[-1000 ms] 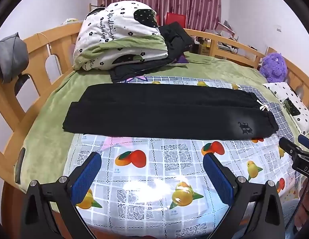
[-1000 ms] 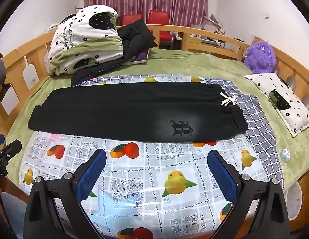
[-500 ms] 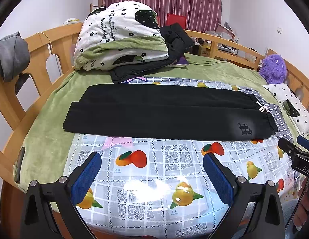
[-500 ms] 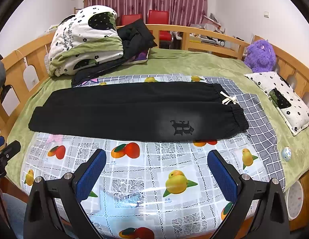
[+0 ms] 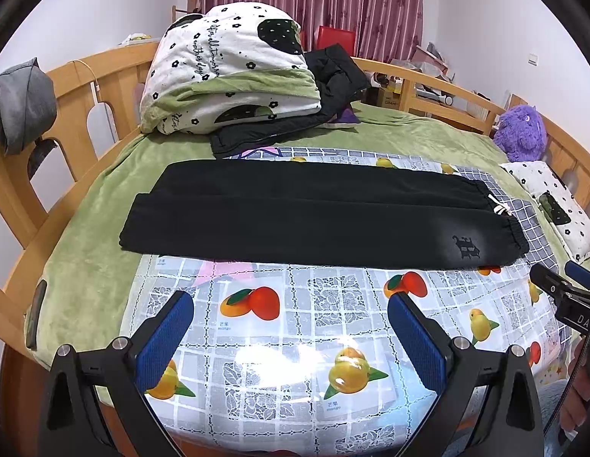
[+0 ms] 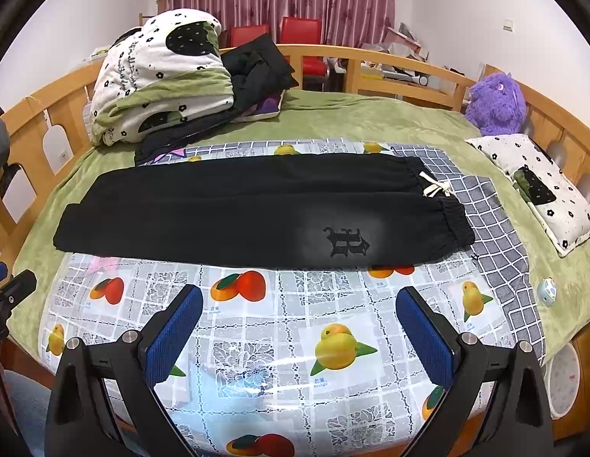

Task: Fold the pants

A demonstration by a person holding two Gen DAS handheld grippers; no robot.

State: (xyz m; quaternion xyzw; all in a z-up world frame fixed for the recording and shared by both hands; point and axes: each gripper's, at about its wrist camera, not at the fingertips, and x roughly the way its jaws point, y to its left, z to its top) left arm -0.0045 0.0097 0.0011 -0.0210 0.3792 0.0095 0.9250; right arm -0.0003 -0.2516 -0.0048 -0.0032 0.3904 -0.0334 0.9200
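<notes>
Nothing much has shifted in the last second; both grippers hang where they were, short of the cloth. Left gripper [image 5: 291,327] and right gripper [image 6: 298,321] each have their fingers wide apart, holding nothing. Black pants [image 6: 256,205] lie flat across the fruit-print sheet [image 6: 264,342], one leg laid over the other, waistband [image 6: 453,211] to the right, cuffs [image 5: 136,221] to the left. They look soft and limp, light enough to sag when lifted, so I'd pinch both layers at the cuffs and at the waistband.
</notes>
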